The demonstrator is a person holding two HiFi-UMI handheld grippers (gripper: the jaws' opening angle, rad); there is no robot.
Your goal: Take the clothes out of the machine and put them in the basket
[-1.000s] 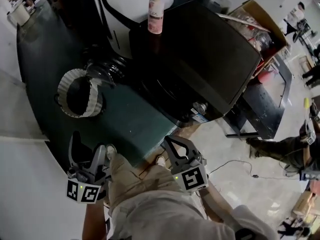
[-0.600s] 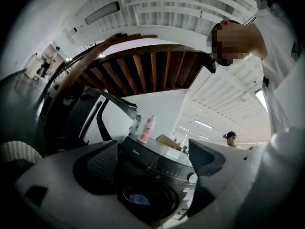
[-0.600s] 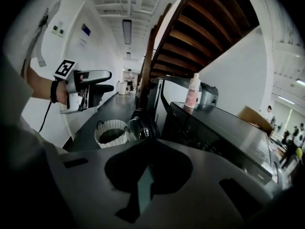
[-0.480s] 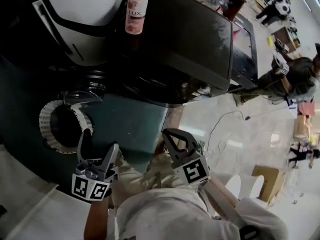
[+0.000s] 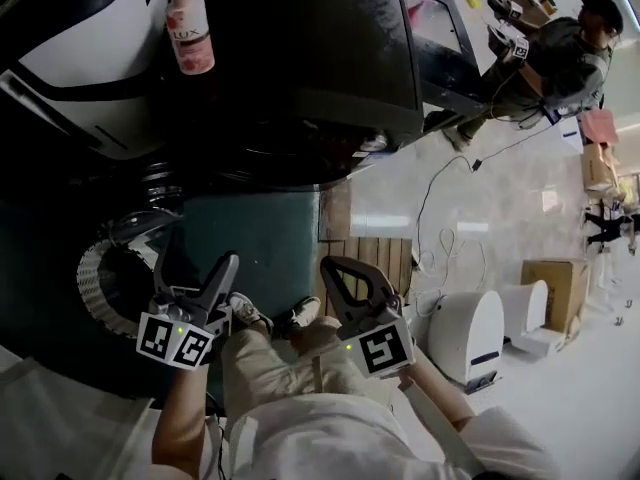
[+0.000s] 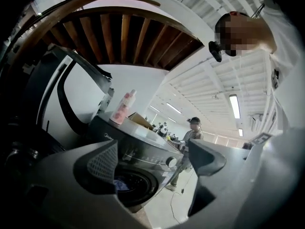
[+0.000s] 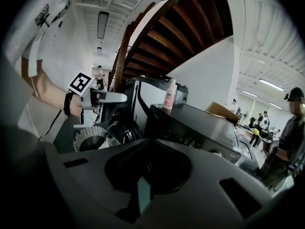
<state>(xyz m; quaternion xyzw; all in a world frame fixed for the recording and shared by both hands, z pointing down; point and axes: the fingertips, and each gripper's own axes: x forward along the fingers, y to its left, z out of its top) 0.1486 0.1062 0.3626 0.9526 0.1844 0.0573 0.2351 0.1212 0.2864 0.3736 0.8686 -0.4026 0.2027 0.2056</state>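
Observation:
The dark washing machine (image 5: 300,58) stands ahead with its round door (image 5: 150,183) swung open. In the left gripper view its drum mouth (image 6: 136,187) shows between the jaws, with a bit of blue cloth (image 6: 118,184) inside. The white woven basket (image 5: 95,278) sits on the dark mat left of the machine, and in the right gripper view the basket (image 7: 89,137) looks empty. My left gripper (image 5: 198,258) (image 6: 155,161) is open and holds nothing, just right of the basket. My right gripper (image 5: 335,268) (image 7: 147,143) is shut with nothing in it, low over my lap.
A pink bottle (image 5: 188,30) stands on the machine's top. A person (image 5: 545,48) stands beyond the machine at the right. A white bin (image 5: 465,333) and a cardboard box (image 5: 555,278) stand on the pale floor to the right. A cable (image 5: 440,238) trails across that floor.
The head view has swung round, so the machine now fills the top and more floor shows at the right. Both grippers stay low by my lap, unchanged in state.

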